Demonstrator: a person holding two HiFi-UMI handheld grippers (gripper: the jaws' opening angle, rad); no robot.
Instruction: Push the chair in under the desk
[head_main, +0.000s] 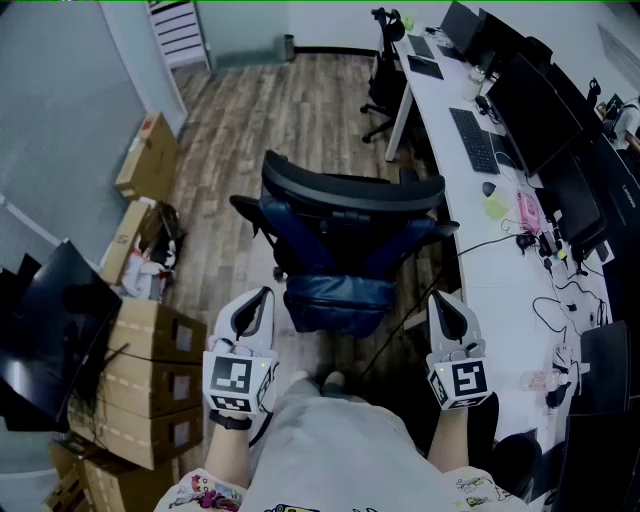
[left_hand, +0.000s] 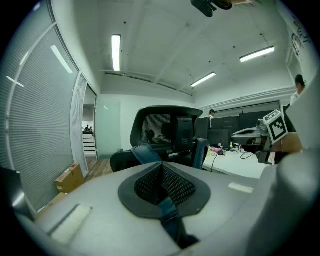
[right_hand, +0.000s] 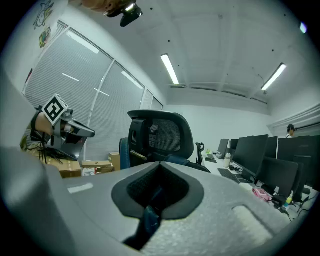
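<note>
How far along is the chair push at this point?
Done: nothing that shows. The chair stands out on the floor, beside the desk rather than under it.
In hand: the left gripper and right gripper, both shut and empty, are held either side of the seat, seemingly short of touching it.
Left: make contact, then push the chair in under the desk.

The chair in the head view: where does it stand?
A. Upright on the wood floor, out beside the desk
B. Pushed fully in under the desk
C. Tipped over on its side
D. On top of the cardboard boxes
A: the chair stands upright on the wood floor, with its seat out to the left of the white desk and not under it.
</note>
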